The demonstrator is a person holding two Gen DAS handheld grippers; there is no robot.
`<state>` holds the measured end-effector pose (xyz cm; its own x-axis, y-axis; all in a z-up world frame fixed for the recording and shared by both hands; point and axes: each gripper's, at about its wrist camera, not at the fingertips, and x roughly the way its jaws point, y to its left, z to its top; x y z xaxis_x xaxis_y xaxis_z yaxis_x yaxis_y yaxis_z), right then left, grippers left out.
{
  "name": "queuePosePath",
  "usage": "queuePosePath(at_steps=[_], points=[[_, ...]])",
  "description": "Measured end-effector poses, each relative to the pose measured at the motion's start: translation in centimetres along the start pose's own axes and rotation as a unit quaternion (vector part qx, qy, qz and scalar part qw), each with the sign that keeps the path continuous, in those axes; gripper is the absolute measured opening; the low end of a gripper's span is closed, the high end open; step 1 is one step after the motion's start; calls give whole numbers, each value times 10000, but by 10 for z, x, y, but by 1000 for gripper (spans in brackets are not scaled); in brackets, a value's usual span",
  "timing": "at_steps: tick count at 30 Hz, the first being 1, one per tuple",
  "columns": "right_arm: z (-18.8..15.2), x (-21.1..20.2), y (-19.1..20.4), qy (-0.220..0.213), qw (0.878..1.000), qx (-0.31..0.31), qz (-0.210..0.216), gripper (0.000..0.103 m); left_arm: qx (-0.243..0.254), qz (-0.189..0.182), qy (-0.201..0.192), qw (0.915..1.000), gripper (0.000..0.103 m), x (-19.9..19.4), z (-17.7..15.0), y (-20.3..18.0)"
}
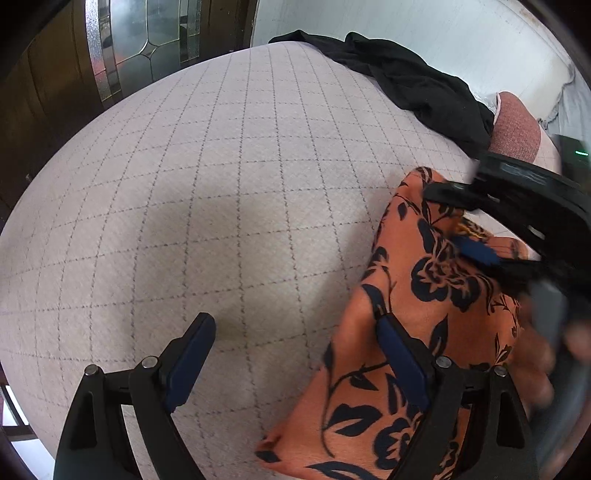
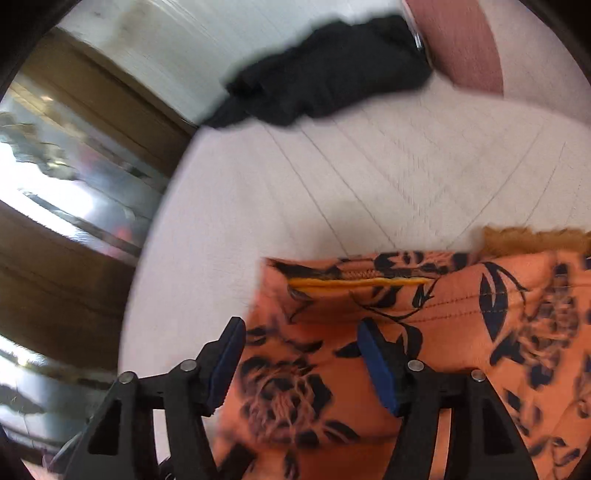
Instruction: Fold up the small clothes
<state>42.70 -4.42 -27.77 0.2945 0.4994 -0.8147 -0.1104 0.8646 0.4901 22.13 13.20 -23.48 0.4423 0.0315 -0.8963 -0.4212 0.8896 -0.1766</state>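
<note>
A pale grey quilted surface point(image 1: 229, 192) with a thin dark grid of stitched lines fills most of the left wrist view. Behind its far edge stands a dark brown wooden door point(image 1: 55, 74) with a leaded, bevelled glass panel point(image 1: 147, 33). A white wall point(image 1: 424, 26) runs to the right. A reddish-pink textured cushion point(image 1: 517, 125) sits at the surface's right edge.

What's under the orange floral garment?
The orange floral garment lies on the checked cloth, which shows all around it. Anything beneath the garment itself is covered.
</note>
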Motion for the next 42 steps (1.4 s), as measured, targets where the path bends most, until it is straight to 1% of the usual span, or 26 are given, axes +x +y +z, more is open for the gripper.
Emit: queuePosePath(at_steps=[1, 3, 4, 5, 6, 7, 11, 13, 15, 17, 20, 21, 23, 25, 26, 27, 29, 30, 32, 33, 34, 35, 36, 37, 40, 42], points=[[4, 14, -4, 33, 9998, 172, 41, 65, -12, -6, 9, 10000, 89, 0, 1, 4], [12, 15, -2, -268, 9993, 263, 89, 65, -21, -10, -14, 10000, 89, -1, 4, 11], [17, 11, 3, -490, 9979, 208, 370, 60, -23, 2, -24, 10000, 89, -2, 5, 14], [20, 7, 5, -566, 9946, 186, 847, 54, -39, 15, -28, 10000, 89, -2, 6, 16], [22, 2, 7, -592, 9921, 221, 1083, 54, -69, 13, -22, 10000, 89, -2, 6, 18], [23, -2, 9, -669, 9918, 211, 1067, 54, -100, 1, -18, 9999, 89, -2, 7, 19], [14, -35, 2, -988, 9932, -73, 610, 54, -157, -55, 6, 9999, 89, -7, 7, 27], [10, -53, -11, -1111, 9921, -34, 590, 54, -149, -57, 12, 9999, 89, -11, 6, 31], [-1, -78, -30, -1341, 9899, 38, 454, 54, -173, -107, -18, 9998, 89, -16, 3, 33], [-11, -96, -48, -1514, 9881, 153, 208, 54, -158, -218, -138, 9995, 89, -22, 2, 29], [-30, -121, -92, -1654, 9844, 607, -11, 54, 81, -333, -406, 9986, 89, -42, -5, 20], [-36, -123, -106, -1648, 9831, 793, -14, 54, 218, -313, -514, 9979, 89, -47, -8, 14], [-42, -121, -120, -1618, 9822, 949, -3, 45, 446, -265, -667, 9964, 89, -52, -13, 2], [-40, -106, -117, -1541, 9837, 930, -36, 42, 538, -191, -658, 9962, 89, -49, -16, -3], [-36, -95, -110, -1482, 9852, 855, -38, 39, 570, -103, -638, 9963, 89, -47, -18, -6], [-31, -81, -100, -1370, 9879, 717, -124, 39, 593, 57, -597, 9964, 89, -39, -16, -6], [-21, -50, -81, -1021, 9925, 400, -539, 39, 611, 479, -430, 9961, 89, -23, -15, -3], [-20, -40, -73, -960, 9918, 301, -787, 39, 563, 543, -355, 9963, 91, -18, -14, 0], [-8, -32, -54, -1186, 9854, -38, -1221, 40, 300, 467, -355, 9978, 91, -16, -9, 8], [-3, -31, -48, -1180, 9834, -187, -1366, 40, 285, 514, -381, 9975, 91, -18, -8, 9], [2, -31, -47, -1136, 9833, -239, -1399, 40, 299, 535, -419, 9972, 91, -20, -7, 9], [4, -34, -50, -1101, 9852, -192, -1297, 40, 310, 545, -456, 9970, 91, -22, -6, 9], [5, -41, -57, -1123, 9872, -93, -1132, 40, 310, 534, -497, 9969, 91, -24, -6, 10], [3, -55, -67, -1276, 9873, 57, -947, 39, 315, 483, -538, 9969, 91, -26, -6, 10], [-7, -91, -99, -1692, 9799, 320, -1010, 39, 459, 357, -623, 9964, 91, -35, -9, 3], [-18, -120, -131, -1914, 9724, 603, -1186, 39, 541, 302, -648, 9960, 91, -36, -12, -4]])
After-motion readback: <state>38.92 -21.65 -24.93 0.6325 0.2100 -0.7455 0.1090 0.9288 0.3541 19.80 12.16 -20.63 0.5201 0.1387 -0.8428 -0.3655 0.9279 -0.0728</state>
